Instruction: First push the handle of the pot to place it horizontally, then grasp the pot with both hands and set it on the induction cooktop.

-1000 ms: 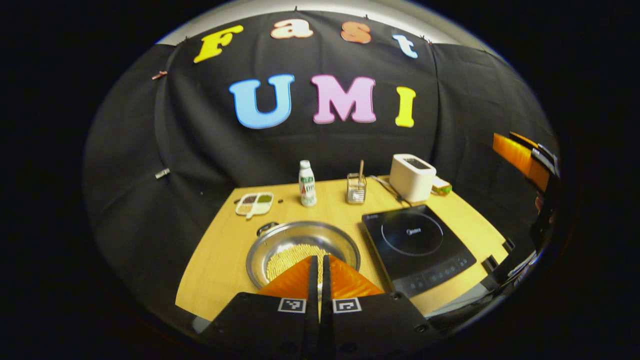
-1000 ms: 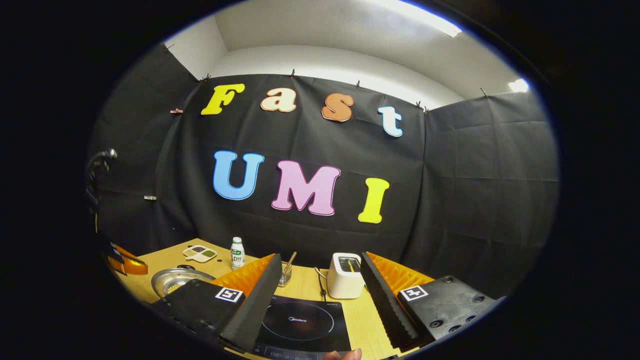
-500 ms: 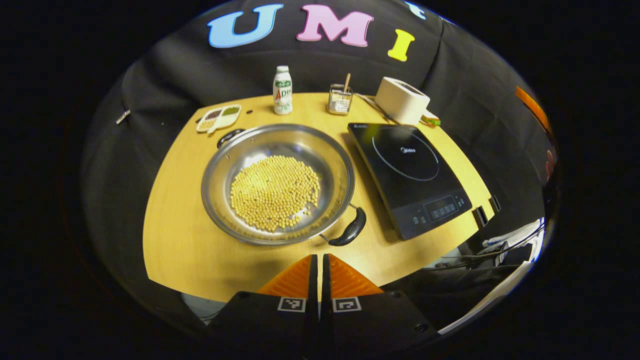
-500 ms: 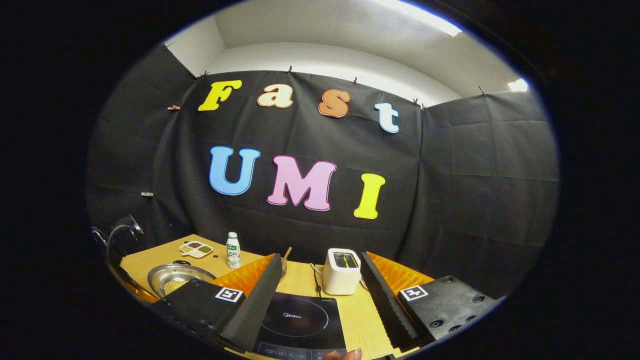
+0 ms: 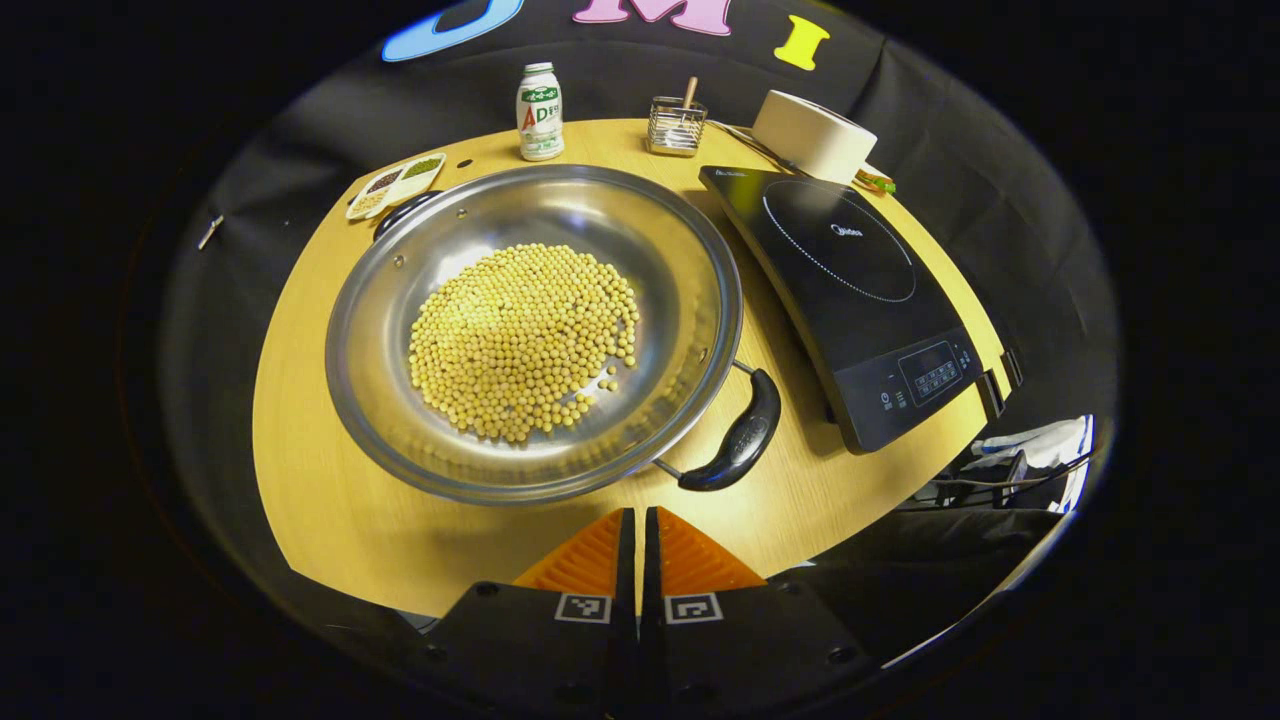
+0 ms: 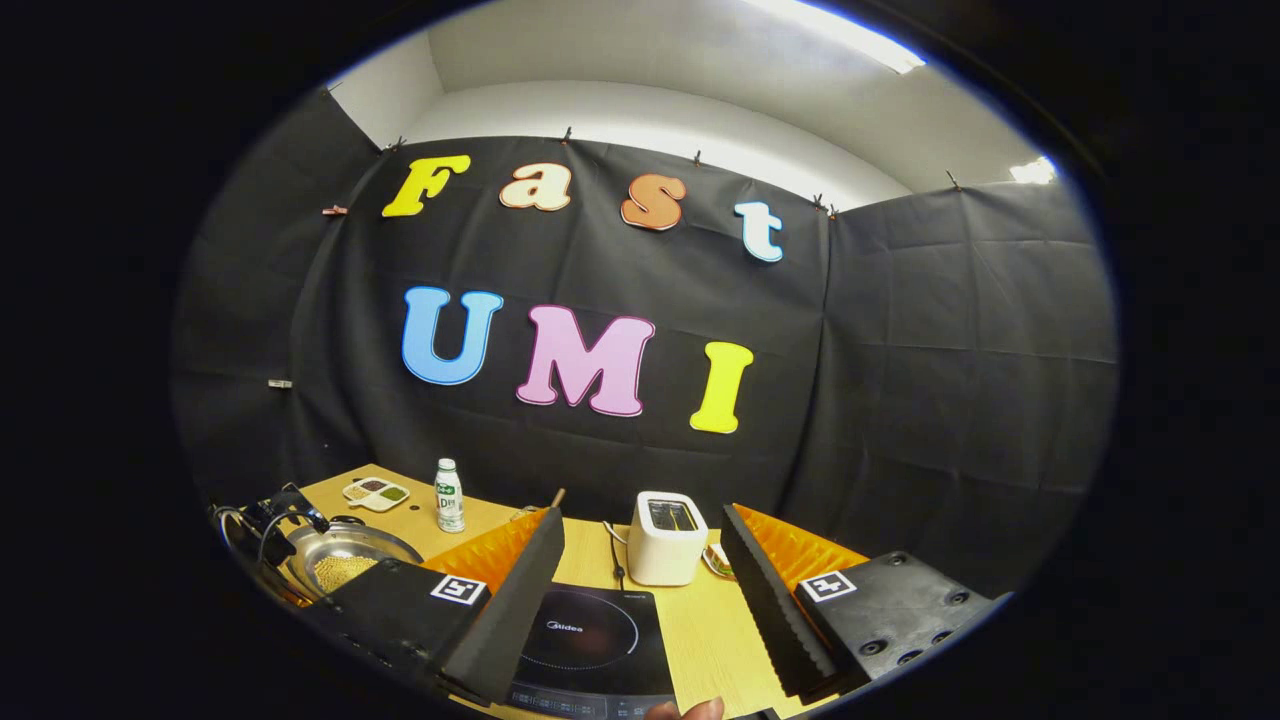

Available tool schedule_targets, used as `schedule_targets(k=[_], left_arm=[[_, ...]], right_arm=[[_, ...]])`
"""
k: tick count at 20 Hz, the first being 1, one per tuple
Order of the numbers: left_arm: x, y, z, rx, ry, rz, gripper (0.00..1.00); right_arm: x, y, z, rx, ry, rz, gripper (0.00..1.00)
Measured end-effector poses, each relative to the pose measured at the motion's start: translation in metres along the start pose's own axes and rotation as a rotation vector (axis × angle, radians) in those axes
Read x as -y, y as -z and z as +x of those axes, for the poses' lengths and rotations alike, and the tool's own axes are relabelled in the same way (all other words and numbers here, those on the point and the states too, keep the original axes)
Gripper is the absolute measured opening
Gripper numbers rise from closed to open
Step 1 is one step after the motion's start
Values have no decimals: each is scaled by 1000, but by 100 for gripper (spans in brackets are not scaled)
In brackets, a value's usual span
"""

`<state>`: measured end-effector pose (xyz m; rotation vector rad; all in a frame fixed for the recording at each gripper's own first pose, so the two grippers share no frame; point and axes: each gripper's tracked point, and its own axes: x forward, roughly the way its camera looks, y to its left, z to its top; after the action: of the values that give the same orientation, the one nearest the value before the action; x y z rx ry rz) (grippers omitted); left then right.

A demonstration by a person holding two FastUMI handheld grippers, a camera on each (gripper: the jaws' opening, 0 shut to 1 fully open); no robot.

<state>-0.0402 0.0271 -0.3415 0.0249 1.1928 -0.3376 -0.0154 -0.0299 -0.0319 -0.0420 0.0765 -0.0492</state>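
A wide steel pot [image 5: 700,300] with a heap of yellow beans sits on the wooden table [image 5: 330,500], left of the black induction cooktop [image 5: 850,290]. Its near black handle [image 5: 740,440] points toward the front right, its far handle [image 5: 395,212] toward the back left. My left gripper [image 5: 638,535] hovers shut and empty over the table's front edge, just short of the near handle. My right gripper [image 6: 640,570] stands open, high above the cooktop [image 6: 595,645], nothing between its fingers. The pot [image 6: 345,550] lies at the lower left of the right gripper view.
Along the table's back edge stand a small divided dish [image 5: 395,185], a white bottle [image 5: 540,98], a wire holder with a stick [image 5: 675,128] and a white toaster [image 5: 815,135] with its cord. A fingertip [image 6: 685,710] shows at the bottom of the right gripper view.
My left gripper has tilted down and come lower and closer to the pot, which now looms large. The right gripper drifted slightly rightward and stays open.
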Motion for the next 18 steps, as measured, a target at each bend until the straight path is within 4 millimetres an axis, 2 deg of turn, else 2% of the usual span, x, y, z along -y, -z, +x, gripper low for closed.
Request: schedule_targets(k=[5, 9, 18], left_arm=[[12, -9, 8, -10, 16, 31, 3], [23, -14, 11, -15, 15, 65, 5], [55, -60, 34, 5, 15, 105, 5]], right_arm=[[9, 2, 3, -8, 26, -3, 98], [12, 4, 7, -11, 38, -7, 98], [21, 13, 12, -34, 64, -11, 98]])
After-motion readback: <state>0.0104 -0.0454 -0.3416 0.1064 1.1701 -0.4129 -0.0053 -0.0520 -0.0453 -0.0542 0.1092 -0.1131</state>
